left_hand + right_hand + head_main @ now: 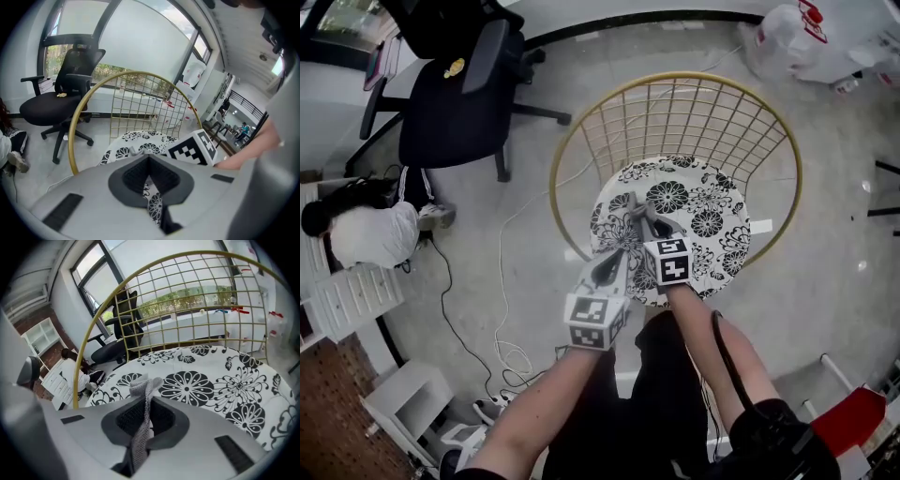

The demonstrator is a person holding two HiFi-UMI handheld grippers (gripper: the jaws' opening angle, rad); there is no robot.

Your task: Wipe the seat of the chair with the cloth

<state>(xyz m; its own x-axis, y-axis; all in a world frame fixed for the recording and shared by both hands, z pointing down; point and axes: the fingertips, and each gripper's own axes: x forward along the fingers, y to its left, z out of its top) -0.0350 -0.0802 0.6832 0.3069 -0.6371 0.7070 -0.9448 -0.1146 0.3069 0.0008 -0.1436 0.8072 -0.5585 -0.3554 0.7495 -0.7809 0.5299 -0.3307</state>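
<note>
A gold wire chair [581,141] carries a round seat cushion [708,202] with a black-and-white flower print. My right gripper [639,216] hovers over the cushion's front left part, shut on a grey knitted cloth [143,392]. The cloth's end sticks out past the jaws above the cushion [225,380]. My left gripper [617,258] sits just left of and behind the right one, at the cushion's front edge. Its jaws are shut with nothing between them [149,157]. In the left gripper view the right gripper's marker cube [194,149] shows close by.
A black office chair [455,103] stands at the back left. A person [370,234] sits on the floor to the left, beside white drawers [347,295]. White cable [502,281] runs over the floor. White bags [797,37] lie at the back right.
</note>
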